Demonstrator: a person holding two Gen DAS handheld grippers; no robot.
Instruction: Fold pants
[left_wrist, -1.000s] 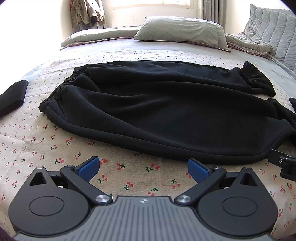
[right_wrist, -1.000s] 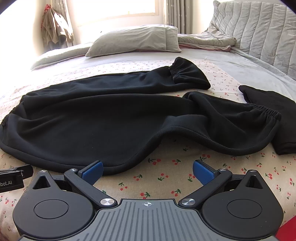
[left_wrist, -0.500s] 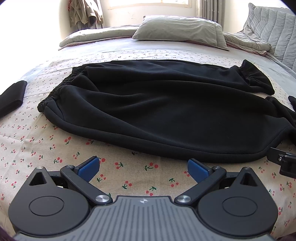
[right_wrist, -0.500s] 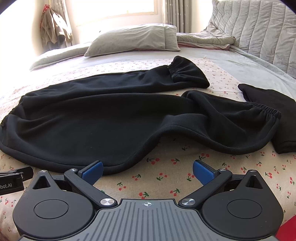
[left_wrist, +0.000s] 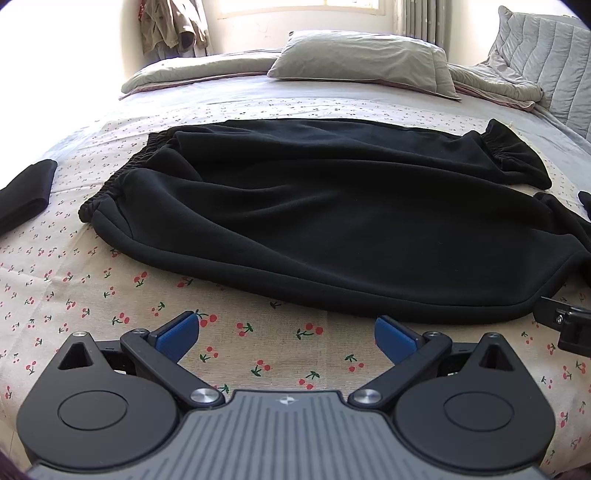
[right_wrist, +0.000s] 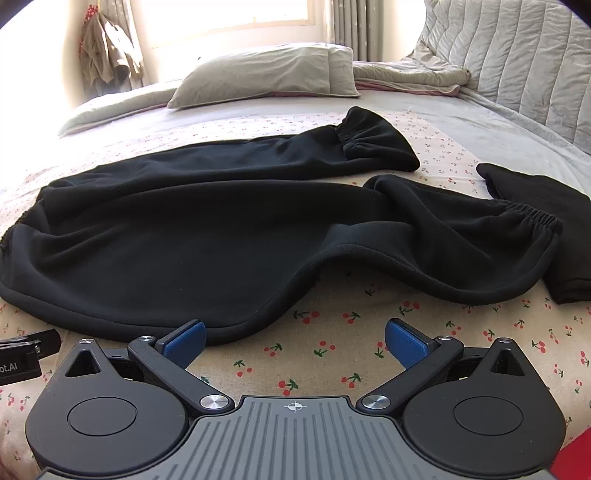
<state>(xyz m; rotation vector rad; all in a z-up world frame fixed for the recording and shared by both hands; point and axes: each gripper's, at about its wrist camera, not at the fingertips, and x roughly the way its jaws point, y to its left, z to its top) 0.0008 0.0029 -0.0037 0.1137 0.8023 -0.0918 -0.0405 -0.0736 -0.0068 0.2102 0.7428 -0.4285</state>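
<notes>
The black pants lie spread across the bed, on a cherry-print sheet, waistband to the left and legs running to the right. In the right wrist view the pants show both legs: the far leg stretches straight to its gathered cuff, while the near leg bends into a wavy hem and ends in a cuff that touches, or perhaps only lies just beside, a separate folded black garment. Another dark folded cloth rests well apart from the waistband at the left edge of the left wrist view.

The left gripper hovers just short of the pants' near hem, its blue pads wide apart with nothing between them. The right gripper is likewise spread wide; its left pad sits right at the hem edge, though whether it touches the fabric is hard to tell. Each gripper's tip shows at the side of the other's view. A grey pillow and a quilted blanket lie at the far end of the bed.
</notes>
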